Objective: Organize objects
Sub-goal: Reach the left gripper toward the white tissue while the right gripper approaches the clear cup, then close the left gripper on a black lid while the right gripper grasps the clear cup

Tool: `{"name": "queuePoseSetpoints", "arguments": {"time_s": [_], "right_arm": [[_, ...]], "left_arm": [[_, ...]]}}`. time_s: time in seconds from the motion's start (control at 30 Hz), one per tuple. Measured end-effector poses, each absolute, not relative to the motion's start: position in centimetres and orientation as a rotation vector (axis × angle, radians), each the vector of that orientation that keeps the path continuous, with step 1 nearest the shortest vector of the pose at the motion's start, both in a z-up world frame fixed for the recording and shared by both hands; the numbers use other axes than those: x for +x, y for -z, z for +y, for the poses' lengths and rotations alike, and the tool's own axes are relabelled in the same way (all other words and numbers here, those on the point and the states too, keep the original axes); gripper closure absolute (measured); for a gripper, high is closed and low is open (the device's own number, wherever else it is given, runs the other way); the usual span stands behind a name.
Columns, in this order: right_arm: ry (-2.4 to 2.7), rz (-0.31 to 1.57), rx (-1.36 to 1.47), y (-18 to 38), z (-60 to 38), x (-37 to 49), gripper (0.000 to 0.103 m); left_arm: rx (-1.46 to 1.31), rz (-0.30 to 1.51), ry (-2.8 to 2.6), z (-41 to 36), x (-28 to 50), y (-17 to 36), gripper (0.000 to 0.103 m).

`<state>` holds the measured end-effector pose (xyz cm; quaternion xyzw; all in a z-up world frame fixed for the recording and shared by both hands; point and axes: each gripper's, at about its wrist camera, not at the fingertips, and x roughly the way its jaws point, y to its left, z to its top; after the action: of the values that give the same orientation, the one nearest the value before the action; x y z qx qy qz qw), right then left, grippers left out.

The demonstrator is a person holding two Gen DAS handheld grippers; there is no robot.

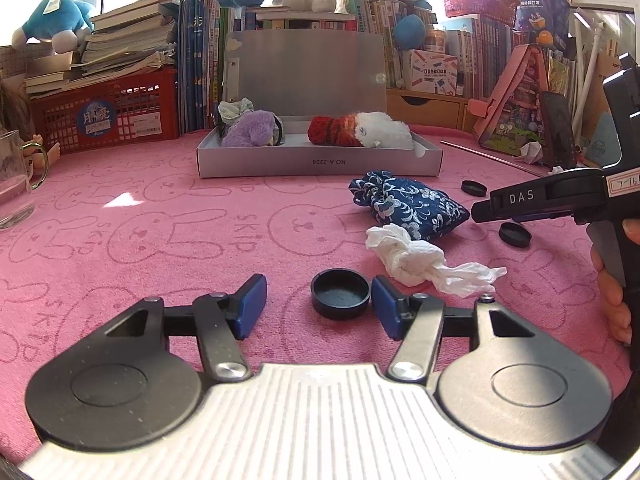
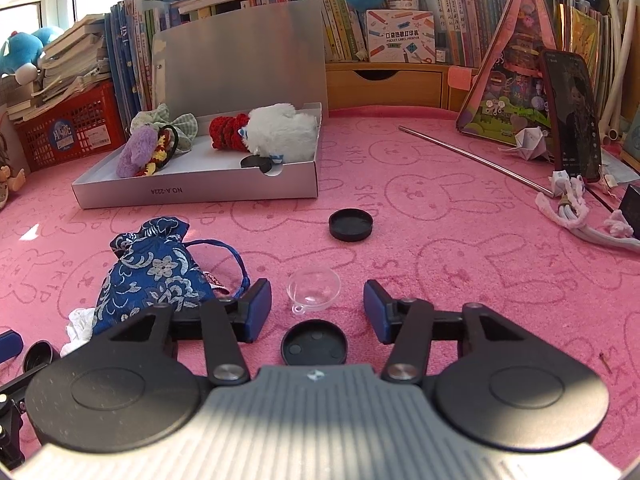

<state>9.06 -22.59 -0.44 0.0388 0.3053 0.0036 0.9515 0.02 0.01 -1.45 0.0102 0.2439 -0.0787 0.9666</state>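
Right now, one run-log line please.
left gripper: open, black cap between pads | right gripper: open, clear dome ahead | box: open

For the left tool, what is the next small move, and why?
Probably shift the left tool a little to its right, then close. The black cap lies between the fingers but off centre, against the right pad and apart from the other. The pads do not grip it yet, and the grey box waits beyond.

Three black caps (image 2: 351, 224) on the cloth, one blue pouch (image 2: 154, 276), one crumpled tissue (image 1: 420, 260), one clear dome (image 2: 314, 286), one open box (image 2: 200, 190)
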Motion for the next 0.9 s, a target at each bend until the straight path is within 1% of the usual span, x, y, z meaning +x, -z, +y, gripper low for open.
{"name": "queuePoseSetpoints", "arguments": {"time_s": [0.07,0.17,0.3,0.37,0.47,0.63,0.7,0.73,0.9], "right_arm": [[-0.007,0.62,0.072,0.4,-22.5,9.1,0.052],[-0.01,0.62,0.054,0.3,-22.3,9.2,0.057],[-0.015,0.622,0.046,0.2,-22.3,9.4,0.061],[-0.016,0.62,0.046,0.2,-22.4,9.4,0.066],[-0.02,0.619,0.047,0.2,-22.4,9.4,0.069],[-0.029,0.613,0.039,0.2,-22.2,9.3,0.069],[-0.032,0.609,0.041,0.0,-22.2,9.2,0.069],[-0.033,0.607,0.043,0.0,-22.2,9.2,0.069],[-0.037,0.598,0.053,-0.4,-22.3,9.1,0.069]], "left_arm": [[0.017,0.498,0.168,0.1,0.0,1.3,0.039],[0.015,0.504,0.176,0.1,0.1,1.1,0.048],[0.03,0.511,0.178,-0.1,0.3,1.1,0.056],[0.037,0.513,0.181,-0.2,0.3,1.1,0.056],[0.033,0.519,0.174,-0.2,0.5,1.1,0.056],[0.022,0.526,0.167,-0.3,1.0,1.0,0.056],[0.017,0.527,0.172,-0.3,1.1,0.9,0.064],[0.02,0.527,0.173,-0.3,1.1,0.8,0.065],[0.026,0.517,0.182,-0.3,1.1,0.6,0.065]]}}
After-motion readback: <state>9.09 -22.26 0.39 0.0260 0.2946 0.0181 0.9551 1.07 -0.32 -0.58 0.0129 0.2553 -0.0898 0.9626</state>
